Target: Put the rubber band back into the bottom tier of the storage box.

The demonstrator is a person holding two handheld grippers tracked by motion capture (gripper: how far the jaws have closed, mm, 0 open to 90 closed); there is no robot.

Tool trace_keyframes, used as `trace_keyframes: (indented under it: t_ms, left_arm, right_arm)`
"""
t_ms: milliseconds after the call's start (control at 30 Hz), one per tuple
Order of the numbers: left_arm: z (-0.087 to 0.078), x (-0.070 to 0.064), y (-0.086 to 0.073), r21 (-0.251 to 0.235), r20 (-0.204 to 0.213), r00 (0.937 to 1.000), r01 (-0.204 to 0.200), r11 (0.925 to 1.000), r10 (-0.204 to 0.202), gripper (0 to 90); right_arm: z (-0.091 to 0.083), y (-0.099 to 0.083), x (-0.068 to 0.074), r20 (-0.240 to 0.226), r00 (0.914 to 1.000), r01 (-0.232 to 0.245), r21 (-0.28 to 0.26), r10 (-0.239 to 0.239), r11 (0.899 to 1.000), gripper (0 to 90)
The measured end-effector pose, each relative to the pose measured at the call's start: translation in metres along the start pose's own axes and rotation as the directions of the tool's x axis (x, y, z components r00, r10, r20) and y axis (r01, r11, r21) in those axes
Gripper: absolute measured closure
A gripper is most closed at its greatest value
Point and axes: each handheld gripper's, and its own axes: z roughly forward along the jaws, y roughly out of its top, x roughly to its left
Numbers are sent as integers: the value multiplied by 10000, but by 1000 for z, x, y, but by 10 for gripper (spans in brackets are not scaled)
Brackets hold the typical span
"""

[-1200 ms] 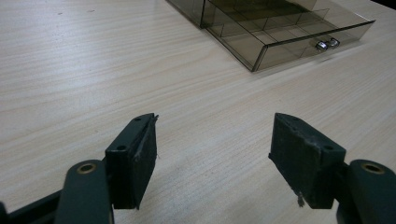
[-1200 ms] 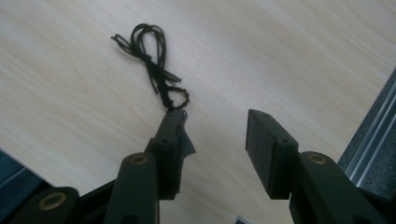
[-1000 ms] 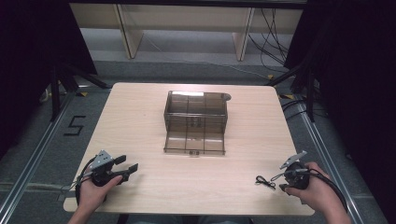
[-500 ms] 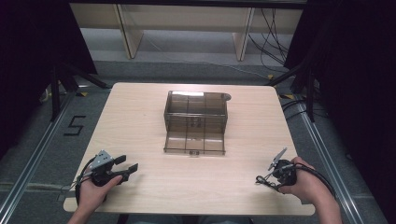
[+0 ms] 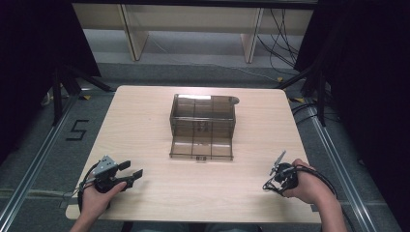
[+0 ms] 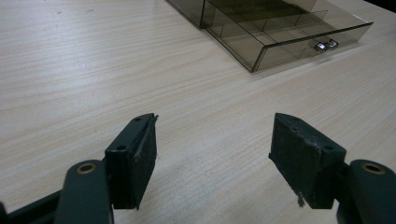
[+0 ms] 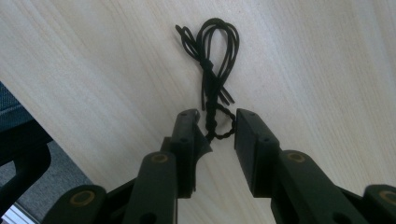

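— Where's the black cord point(image 7: 212, 79)?
— Near right edge of the table point(image 5: 145, 121), its knotted end between the right gripper point(image 7: 219, 130)'s half-parted jaws.
— And the left gripper point(image 6: 212, 156)?
— Near left, jaws wide, holding nothing. Farther off, mid-table, sits the smoky box point(image 5: 203, 123) with its drawer out.

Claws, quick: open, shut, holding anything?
Left claw: open, empty, over bare table.
Right claw: part open around the black cord, not clamped.
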Motion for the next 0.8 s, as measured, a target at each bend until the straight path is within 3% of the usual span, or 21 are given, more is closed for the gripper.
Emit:
trace_keyframes:
  t_ms: [100, 167, 267, 333, 500, 600, 633, 800]
  left_arm:
    - [0, 0, 0, 7, -22, 10000, 0, 10000, 0, 312]
    - [0, 0, 0, -5, -23, 10000, 29, 10000, -29, 311]
    - [0, 0, 0, -50, 10, 10000, 76, 10000, -76, 312]
    - [0, 0, 0, -10, -30, 10000, 82, 10000, -82, 312]
    - [0, 1, 0, -66, 73, 9999, 96, 9999, -95, 311]
    - [0, 0, 0, -59, 68, 9999, 91, 9999, -90, 311]
    - [0, 0, 0, -54, 66, 9999, 84, 9999, -84, 311]
    - [0, 1, 0, -64, 73, 9999, 95, 9999, -94, 312]
  right_arm:
    - [1, 4, 1, -57, 10000, -79, 130, 80, 9999, 714]
    - [2, 6, 0, -148, 9997, 177, 101, -175, 9998, 717]
    - [3, 10, 1, -130, 9999, 75, 181, -73, 9998, 722]
    - [4, 12, -1, -250, 9993, 296, 124, -293, 9995, 723]
    - [7, 15, 0, -273, 9996, 37, 241, -30, 9997, 726]
    - [9, 17, -1, -373, 9989, 278, 280, -267, 9992, 726]
    - [9, 17, 0, -349, 9994, 5, 377, 8, 9993, 729]
    - [11, 18, -2, -559, 9982, 238, 194, -227, 9995, 755]
